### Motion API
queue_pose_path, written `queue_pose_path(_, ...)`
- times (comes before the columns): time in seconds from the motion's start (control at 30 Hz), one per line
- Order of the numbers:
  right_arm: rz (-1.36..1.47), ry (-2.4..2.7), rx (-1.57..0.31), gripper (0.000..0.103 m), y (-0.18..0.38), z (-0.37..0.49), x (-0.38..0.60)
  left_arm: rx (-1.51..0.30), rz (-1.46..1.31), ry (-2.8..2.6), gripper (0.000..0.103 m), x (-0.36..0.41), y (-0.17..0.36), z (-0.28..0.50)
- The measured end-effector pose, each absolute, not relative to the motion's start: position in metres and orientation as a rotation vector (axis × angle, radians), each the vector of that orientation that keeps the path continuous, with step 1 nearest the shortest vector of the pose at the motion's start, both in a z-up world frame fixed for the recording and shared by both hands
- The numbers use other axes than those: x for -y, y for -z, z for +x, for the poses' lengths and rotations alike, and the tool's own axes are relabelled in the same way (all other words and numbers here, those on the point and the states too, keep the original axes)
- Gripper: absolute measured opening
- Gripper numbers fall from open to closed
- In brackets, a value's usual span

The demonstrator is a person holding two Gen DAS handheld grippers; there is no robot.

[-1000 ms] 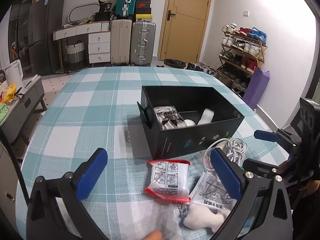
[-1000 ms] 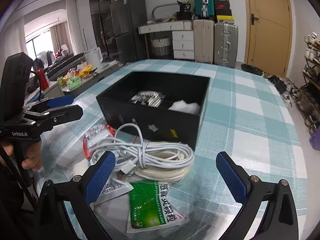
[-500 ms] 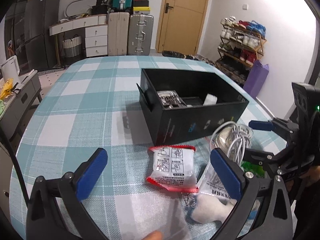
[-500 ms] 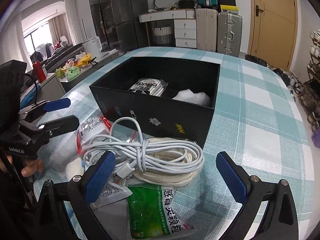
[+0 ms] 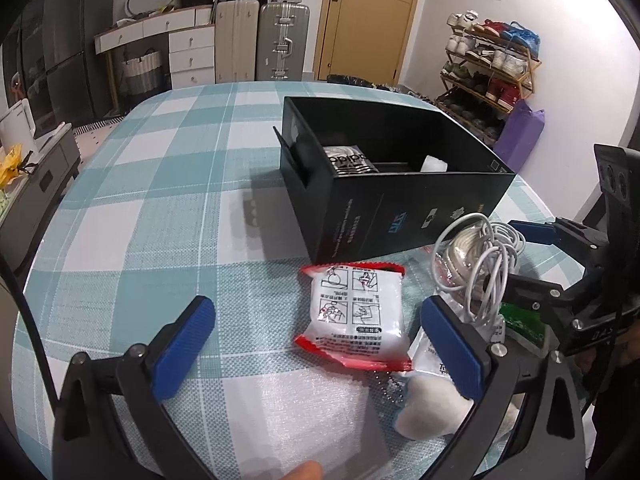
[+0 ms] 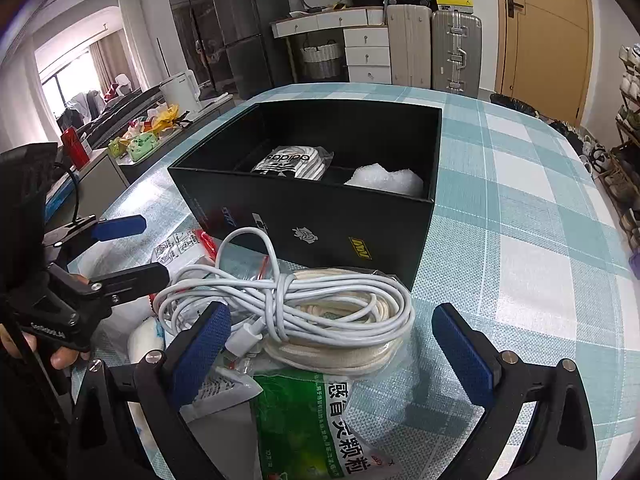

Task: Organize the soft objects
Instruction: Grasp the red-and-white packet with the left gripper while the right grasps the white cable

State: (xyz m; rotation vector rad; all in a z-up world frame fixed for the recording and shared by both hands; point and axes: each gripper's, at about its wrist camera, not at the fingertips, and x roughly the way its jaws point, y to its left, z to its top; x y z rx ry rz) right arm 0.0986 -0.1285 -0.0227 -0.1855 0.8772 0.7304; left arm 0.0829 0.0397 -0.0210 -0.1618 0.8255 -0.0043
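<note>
both grippers wide open, holding nothing: left gripper (image 5: 316,344) over red-edged white packet (image 5: 356,314), right gripper (image 6: 332,346) around white cable bundle (image 6: 288,304). black box (image 6: 320,216) just behind, socks pack (image 6: 294,162) inside, maybe foam too.

At the top centre of my left view I see two suitcases (image 5: 262,40) beside a white drawer unit (image 5: 192,54), a wooden door (image 5: 370,20) right of them, and a shoe rack (image 5: 486,68) at upper right. My right view shows a kettle (image 6: 182,88) at left.
</note>
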Motion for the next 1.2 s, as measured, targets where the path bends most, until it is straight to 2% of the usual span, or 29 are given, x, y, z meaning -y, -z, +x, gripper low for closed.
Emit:
queue_pose_path(0.37,-0.189,-0.75,-0.873,0.102,0.024,0.098,0.124,-0.847,-0.154,0.003,0.103,-0.038,0.024,0.087)
queue_pose_path(0.47,-0.183,-0.755,-0.871,0.098,0.024,0.098,0.124,-0.855,-0.163,0.012,0.101,-0.039,0.025,0.089)
queue_pose_path(0.53,-0.183,-0.752,-0.87,0.094,0.024,0.098,0.124,-0.868,-0.18,0.021,0.093,-0.041,0.027,0.091)
queue_pose_path(0.63,-0.18,-0.754,-0.871,0.09,0.024,0.098,0.126,-0.873,-0.191,0.035,0.088,-0.041,0.028,0.092)
queue_pose_path(0.87,-0.176,-0.752,-0.863,0.088,0.024,0.097,0.127,-0.879,-0.188,0.064,0.078,-0.037,0.029,0.091)
queue_pose_path(1.0,-0.169,-0.75,-0.853,0.086,0.022,0.095,0.13,-0.873,-0.197,0.072,0.068,-0.037,0.028,0.09)
queue_pose_path(1.1,-0.166,-0.749,-0.845,0.085,0.021,0.094,0.132,-0.872,-0.197,0.083,0.055,-0.037,0.027,0.089)
queue_pose_path(1.2,-0.16,-0.748,-0.837,0.085,0.019,0.092,0.134,-0.871,-0.193,0.091,0.05,-0.036,0.027,0.088)
